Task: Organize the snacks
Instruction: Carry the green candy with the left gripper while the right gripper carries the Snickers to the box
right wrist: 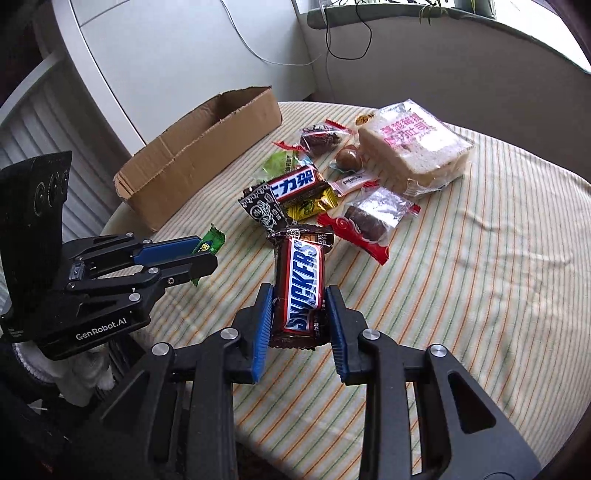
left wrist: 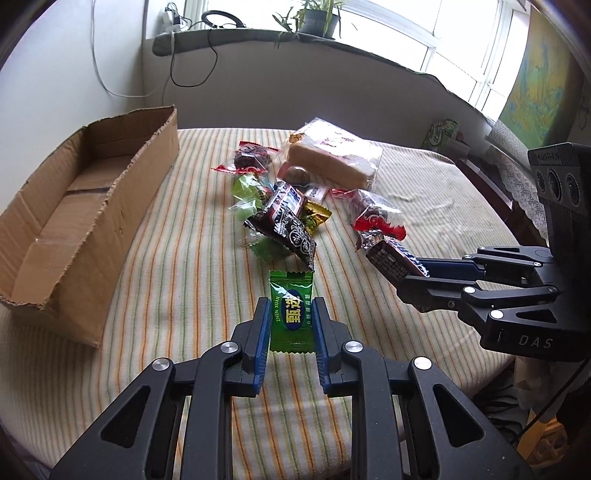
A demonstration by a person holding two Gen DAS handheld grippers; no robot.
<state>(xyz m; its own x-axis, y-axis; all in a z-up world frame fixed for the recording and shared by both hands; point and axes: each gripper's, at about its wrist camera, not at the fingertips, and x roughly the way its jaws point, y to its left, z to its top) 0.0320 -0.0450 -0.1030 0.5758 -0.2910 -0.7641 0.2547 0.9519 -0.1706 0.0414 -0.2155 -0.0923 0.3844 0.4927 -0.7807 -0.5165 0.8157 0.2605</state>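
My left gripper [left wrist: 290, 314] is shut on a green wrapped candy [left wrist: 291, 295] and holds it above the striped tablecloth; it also shows in the right wrist view [right wrist: 203, 254] with the candy [right wrist: 214, 240]. My right gripper [right wrist: 299, 301] is shut on a Snickers bar [right wrist: 301, 284], also seen in the left wrist view [left wrist: 388, 258]. A pile of snacks [right wrist: 295, 188] lies mid-table: a second Snickers, a black wrapper, red-wrapped cakes, green candies. An open cardboard box [left wrist: 74, 206] stands at the left and shows nothing inside.
A bagged bread loaf [right wrist: 413, 151] lies behind the pile. The round table's edge [left wrist: 480, 384] curves close at front and right. A window ledge with a potted plant [left wrist: 317, 18] and cables runs behind. A green packet [left wrist: 441, 133] sits at the far right.
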